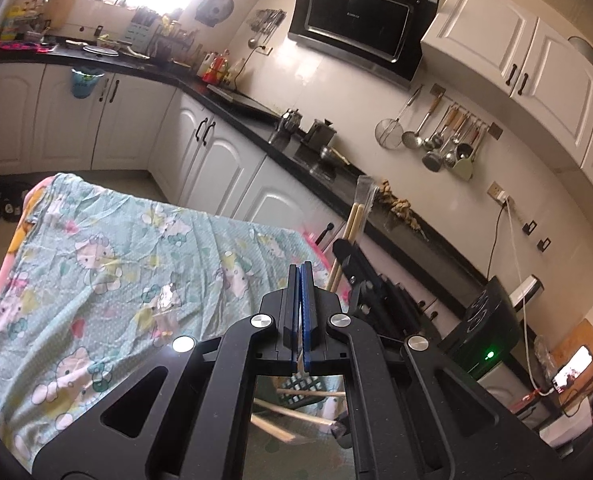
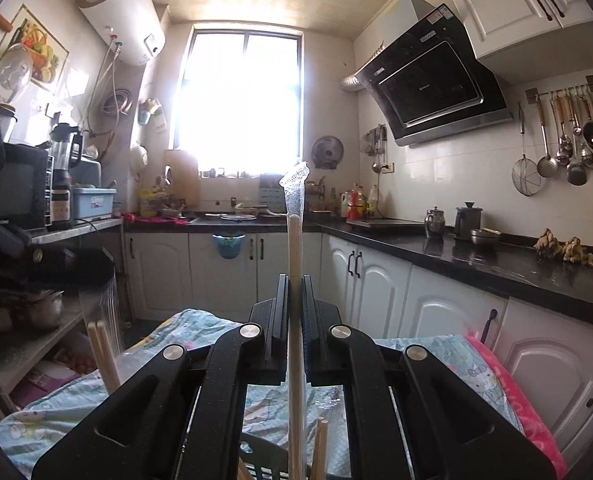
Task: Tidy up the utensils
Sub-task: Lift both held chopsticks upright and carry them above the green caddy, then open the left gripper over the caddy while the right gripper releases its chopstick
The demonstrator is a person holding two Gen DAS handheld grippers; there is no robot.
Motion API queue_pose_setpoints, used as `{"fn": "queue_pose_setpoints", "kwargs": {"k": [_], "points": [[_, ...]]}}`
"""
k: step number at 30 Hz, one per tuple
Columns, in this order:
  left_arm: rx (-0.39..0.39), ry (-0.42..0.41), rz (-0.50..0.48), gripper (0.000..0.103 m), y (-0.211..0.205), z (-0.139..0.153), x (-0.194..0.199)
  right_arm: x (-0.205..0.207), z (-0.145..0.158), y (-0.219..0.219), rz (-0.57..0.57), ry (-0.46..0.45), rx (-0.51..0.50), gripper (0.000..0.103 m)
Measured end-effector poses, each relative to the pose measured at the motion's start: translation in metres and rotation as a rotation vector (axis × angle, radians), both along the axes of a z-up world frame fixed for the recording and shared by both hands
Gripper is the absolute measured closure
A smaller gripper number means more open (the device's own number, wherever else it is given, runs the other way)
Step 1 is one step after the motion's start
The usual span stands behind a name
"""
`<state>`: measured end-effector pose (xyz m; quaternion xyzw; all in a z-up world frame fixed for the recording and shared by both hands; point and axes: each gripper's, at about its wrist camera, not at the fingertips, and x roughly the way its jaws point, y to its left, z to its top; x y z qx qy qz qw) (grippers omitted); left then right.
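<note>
My right gripper (image 2: 295,280) is shut on a pair of wooden chopsticks (image 2: 295,240) in a clear plastic sleeve, held upright above the table. It shows in the left wrist view (image 1: 356,208) with the chopsticks rising beside the right gripper's black body (image 1: 360,276). My left gripper (image 1: 300,270) is shut, blue pads together, with nothing between them. Below both grippers a dark slotted basket (image 2: 264,456) holds more chopsticks (image 1: 296,408). A second wrapped pair (image 2: 104,356) stands at the left in the right wrist view. A clear wrapper (image 1: 164,304) lies on the cloth.
The table is covered by a light blue cartoon cloth (image 1: 116,264) with a pink edge (image 2: 508,392). A black countertop (image 2: 476,256) with kettles and white cabinets runs along the right. Ladles hang on a wall rail (image 2: 568,136). A shelf with appliances (image 2: 36,200) stands at the left.
</note>
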<state>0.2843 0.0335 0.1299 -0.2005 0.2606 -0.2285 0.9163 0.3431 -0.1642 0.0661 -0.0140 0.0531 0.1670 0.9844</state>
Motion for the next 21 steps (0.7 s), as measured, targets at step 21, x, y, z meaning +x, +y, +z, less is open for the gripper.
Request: {"fn": "queue_pose_setpoints", "kwargs": {"k": [21], "points": [[0.057,0.005,0.041,0.074,0.005,-0.012,-0.022,-0.043,0.018,-0.014,0.055,0.094,0.015,0.064]]}}
